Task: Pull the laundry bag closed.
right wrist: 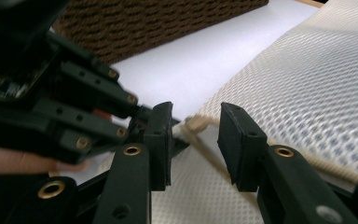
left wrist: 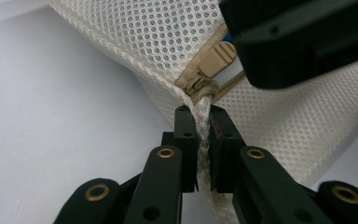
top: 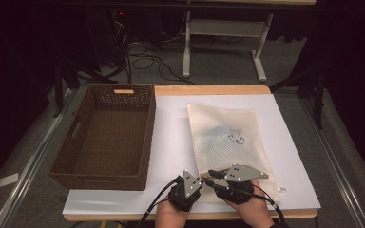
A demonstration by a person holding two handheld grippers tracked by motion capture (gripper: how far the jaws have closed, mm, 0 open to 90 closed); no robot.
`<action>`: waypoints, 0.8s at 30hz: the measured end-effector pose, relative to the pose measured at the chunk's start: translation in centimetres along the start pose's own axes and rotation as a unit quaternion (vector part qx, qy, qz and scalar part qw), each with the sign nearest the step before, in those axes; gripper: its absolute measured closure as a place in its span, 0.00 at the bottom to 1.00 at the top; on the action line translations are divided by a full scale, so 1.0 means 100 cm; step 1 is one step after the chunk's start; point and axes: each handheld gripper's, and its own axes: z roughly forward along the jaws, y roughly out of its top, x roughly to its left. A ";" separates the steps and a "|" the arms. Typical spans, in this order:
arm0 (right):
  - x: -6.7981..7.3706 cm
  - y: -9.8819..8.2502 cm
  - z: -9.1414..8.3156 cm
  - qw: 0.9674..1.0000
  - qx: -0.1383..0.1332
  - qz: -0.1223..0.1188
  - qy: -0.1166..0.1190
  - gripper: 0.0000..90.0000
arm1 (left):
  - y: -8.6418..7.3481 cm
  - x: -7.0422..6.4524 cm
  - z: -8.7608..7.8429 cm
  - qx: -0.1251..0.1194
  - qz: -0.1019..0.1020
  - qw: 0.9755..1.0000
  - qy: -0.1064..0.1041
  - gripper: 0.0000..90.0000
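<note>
At the worktop's [top: 171, 142] near edge, left tool [left wrist: 203, 135] pinches the mesh bag's [top: 228, 142] corner; right tool [right wrist: 195, 140], spread, nears the unopened zipper [left wrist: 209, 70].

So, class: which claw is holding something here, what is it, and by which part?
The left claw pinches the mesh laundry bag by its corner, beside the zipper's end. The right claw is open around the zipper, holding nothing.

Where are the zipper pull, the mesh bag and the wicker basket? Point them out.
zipper pull [left wrist: 221, 57], left gripper view, on its tan tab.
mesh bag [top: 218, 128], high view, on its middle panel.
wicker basket [top: 147, 142], high view, on its right wall.
</note>
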 end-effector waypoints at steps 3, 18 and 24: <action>-0.004 0.002 0.001 1.000 -0.004 0.011 0.002 0.75 | 0.000 -0.001 0.000 -0.002 -0.001 1.000 0.001 0.93; -0.003 -0.002 0.005 1.000 0.011 0.017 0.017 0.97 | 0.000 -0.002 0.000 0.003 0.006 1.000 -0.010 0.90; -0.004 -0.004 0.003 1.000 0.007 0.015 0.011 0.98 | 0.002 0.000 -0.004 -0.010 -0.014 0.999 -0.031 0.80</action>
